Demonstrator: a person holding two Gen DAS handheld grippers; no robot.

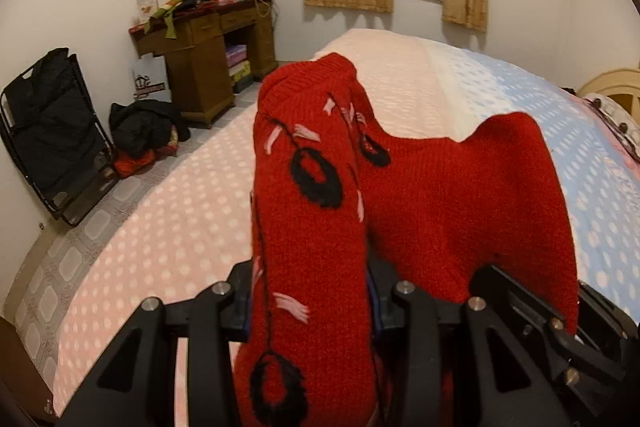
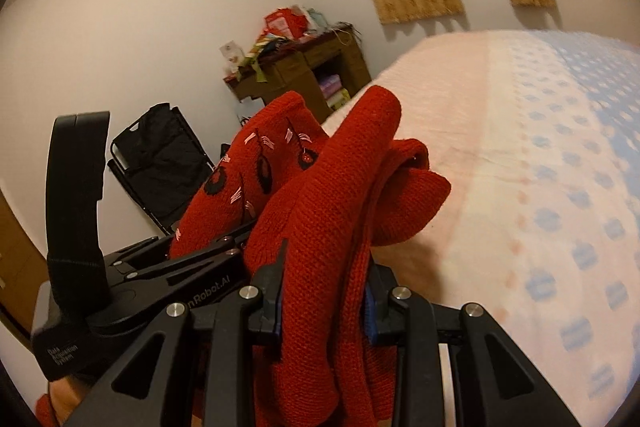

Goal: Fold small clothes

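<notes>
A red knit sweater point(image 1: 460, 195) with black and pink embroidery hangs bunched above the bed, held up between both grippers. My left gripper point(image 1: 312, 307) is shut on a thick embroidered fold of it. In the right wrist view my right gripper point(image 2: 324, 307) is shut on a plain red fold of the sweater point(image 2: 344, 155), its blue pads point(image 2: 370, 315) pressing the knit from both sides. The left gripper's black handle point(image 2: 76, 187) stands close to the left of the right gripper, with the embroidered part draped over its fingers. Both sets of fingertips are buried in the fabric.
Under the sweater lies a bed point(image 1: 160, 227) with a dotted pink, white and blue cover; a cream headboard point(image 1: 612, 87) is at the right. Past its left edge is tiled floor with a cluttered wooden desk point(image 1: 200, 67), a black folding chair point(image 1: 52, 127) and a dark clothes pile point(image 1: 144, 127).
</notes>
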